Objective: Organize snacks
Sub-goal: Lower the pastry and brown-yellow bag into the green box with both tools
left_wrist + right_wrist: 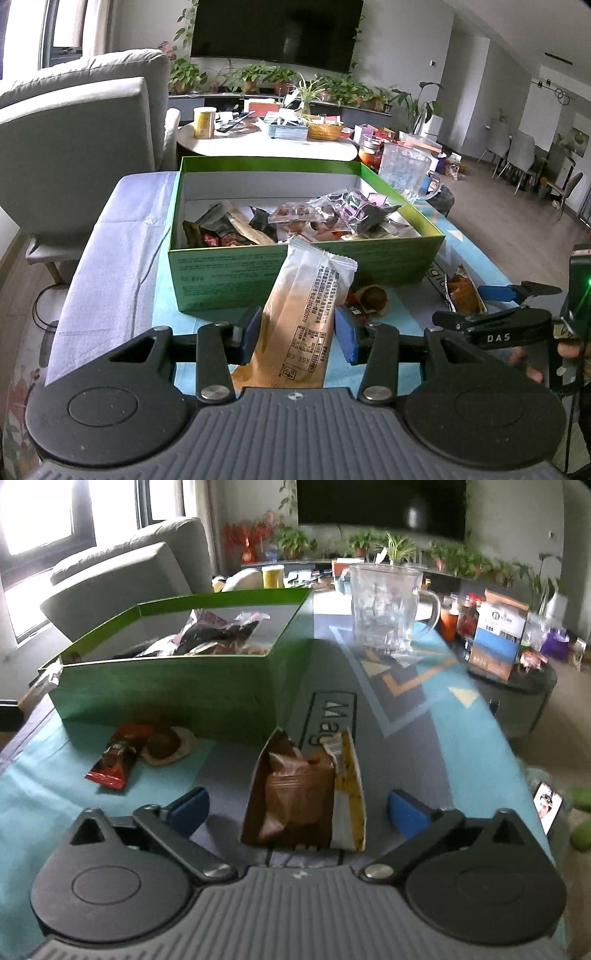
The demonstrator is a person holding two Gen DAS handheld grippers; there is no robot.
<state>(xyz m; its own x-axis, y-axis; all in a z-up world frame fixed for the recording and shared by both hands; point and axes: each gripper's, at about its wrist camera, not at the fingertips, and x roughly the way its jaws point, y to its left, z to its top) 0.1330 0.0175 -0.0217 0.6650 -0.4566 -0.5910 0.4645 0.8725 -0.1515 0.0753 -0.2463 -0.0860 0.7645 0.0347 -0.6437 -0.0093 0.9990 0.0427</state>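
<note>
Two claws work here: my left claw [295, 332] grips a tan packet [299, 317] before the green box [236, 273]; my right claw [299, 812] stands open around a brown packet [295, 797], untouched.

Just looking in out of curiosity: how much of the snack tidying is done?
Many packets already lie in the green box. The left gripper holds a tan packet upright before it. The right gripper is open around a brown packet on the table. A red bar and a round snack are also left.
</note>
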